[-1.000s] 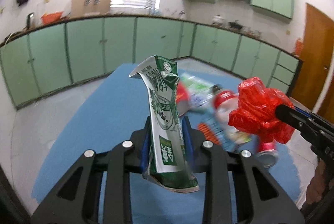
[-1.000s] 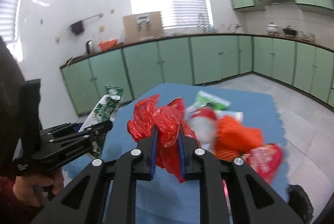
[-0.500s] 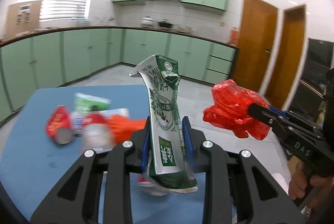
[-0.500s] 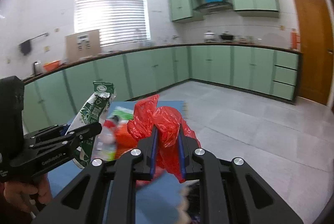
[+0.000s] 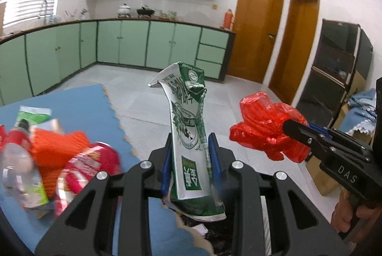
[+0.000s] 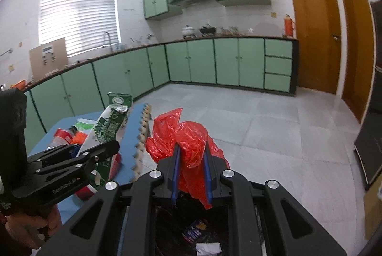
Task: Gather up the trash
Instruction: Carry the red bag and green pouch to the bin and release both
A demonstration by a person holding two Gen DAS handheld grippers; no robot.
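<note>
My left gripper (image 5: 189,160) is shut on a crushed green and white milk carton (image 5: 188,131), which stands upright between the blue pads. My right gripper (image 6: 191,167) is shut on a crumpled red plastic bag (image 6: 188,139). In the left wrist view the red plastic bag (image 5: 265,129) and the right gripper (image 5: 289,129) hang to the right of the carton. From the right wrist camera, the milk carton (image 6: 107,122) and the left gripper (image 6: 105,148) show at the left. Below both grippers lies a dark bin opening (image 6: 205,232) with scraps inside.
More trash lies on the blue mat (image 5: 71,100) at the left: an orange wrapper (image 5: 55,148), a red packet (image 5: 88,165), a clear bottle (image 5: 16,167). Green cabinets (image 6: 226,62) line the walls; wooden doors (image 6: 315,34) and a dark shelf unit (image 5: 334,69) stand at the right. A hand (image 6: 26,232) holds the left grip.
Both grippers have swung to the right, away from the trash pile on the mat, and now hang over the dark bin. Their holds on carton and bag are unchanged.
</note>
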